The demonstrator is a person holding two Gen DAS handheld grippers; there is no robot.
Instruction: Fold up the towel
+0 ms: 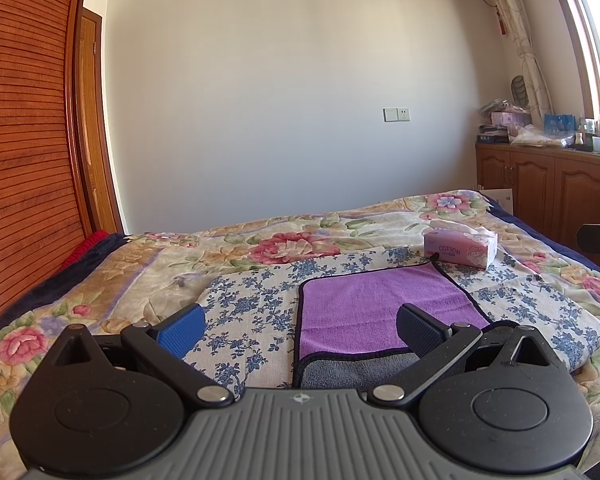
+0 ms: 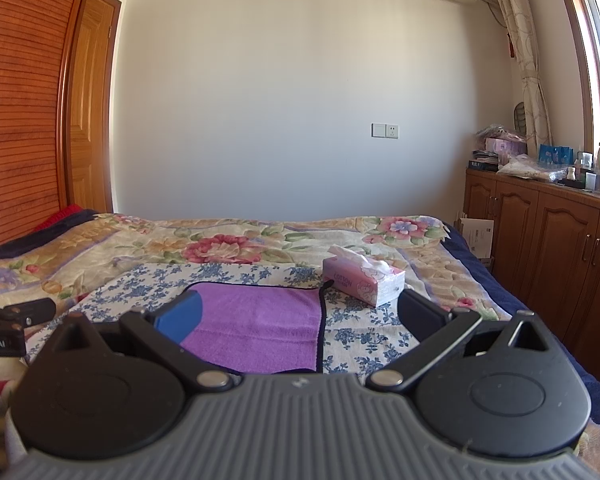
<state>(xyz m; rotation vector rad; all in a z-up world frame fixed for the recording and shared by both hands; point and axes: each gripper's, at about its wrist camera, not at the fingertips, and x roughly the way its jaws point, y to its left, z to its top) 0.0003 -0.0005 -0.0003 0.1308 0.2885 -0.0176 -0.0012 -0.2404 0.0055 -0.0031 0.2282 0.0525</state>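
left hand-held gripper (image 1: 300, 326) wide open, empty | right hand-held gripper (image 2: 300, 316) likewise | above towel (image 1: 379, 308)

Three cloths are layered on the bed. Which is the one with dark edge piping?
The purple towel, topmost, grey underside showing at its near edge. The blue-flowered cloth beneath and the big rose-patterned blanket lack that piping.

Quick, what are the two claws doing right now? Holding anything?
Left claw: open, holding nothing, above the purple microfibre towel.
Right claw: open, holding nothing.
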